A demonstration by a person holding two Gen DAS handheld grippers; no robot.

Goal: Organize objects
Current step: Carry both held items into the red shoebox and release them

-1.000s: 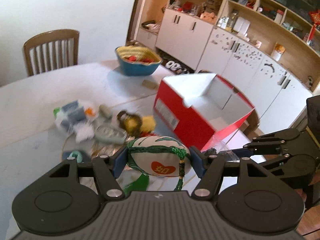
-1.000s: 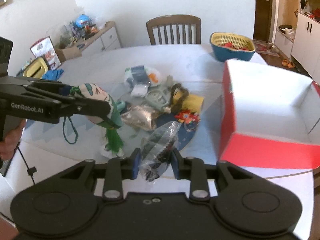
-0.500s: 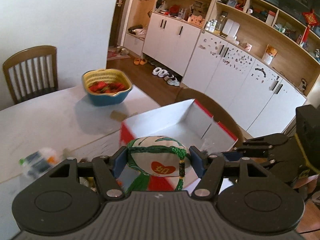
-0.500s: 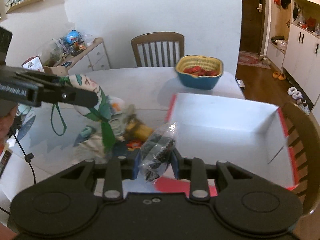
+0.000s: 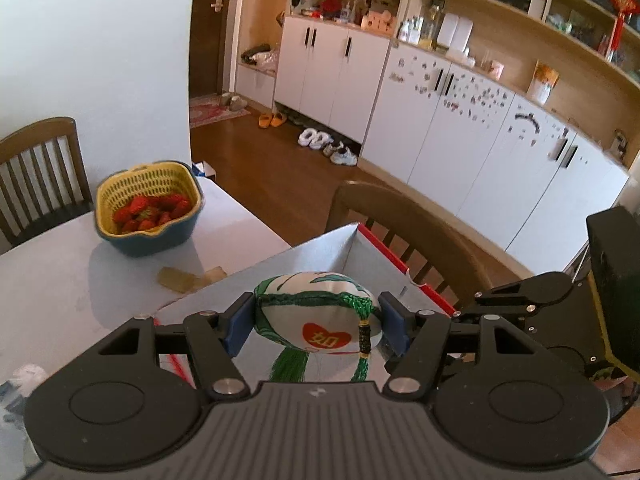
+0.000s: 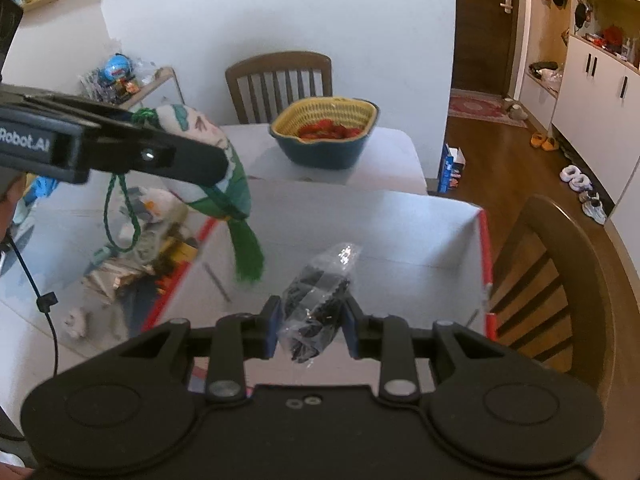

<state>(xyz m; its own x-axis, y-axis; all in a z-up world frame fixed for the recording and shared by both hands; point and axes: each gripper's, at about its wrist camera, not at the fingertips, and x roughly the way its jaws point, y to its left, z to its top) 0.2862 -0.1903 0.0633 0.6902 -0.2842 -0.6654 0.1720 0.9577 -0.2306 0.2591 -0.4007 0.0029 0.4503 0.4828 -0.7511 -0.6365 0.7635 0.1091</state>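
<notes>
My left gripper (image 5: 316, 324) is shut on a white-and-green embroidered sachet (image 5: 316, 316) with a red heart patch and a green tassel; it hangs over the open red-and-white box (image 5: 320, 256). In the right wrist view the same sachet (image 6: 200, 132) hangs above the box's left wall, with its tassel dangling. My right gripper (image 6: 310, 326) is shut on a clear plastic bag of dark pieces (image 6: 318, 300), held over the white inside of the box (image 6: 400, 236).
A blue-and-yellow basket of strawberries (image 6: 326, 130) stands on the table (image 5: 60, 280) beyond the box. Several loose items (image 6: 132, 248) lie left of the box. Wooden chairs (image 6: 556, 280) stand at the far side and at the right; cabinets line the wall.
Both grippers have carried their loads to the right, from above the pile of loose items to over the open box. Neither grip has changed.
</notes>
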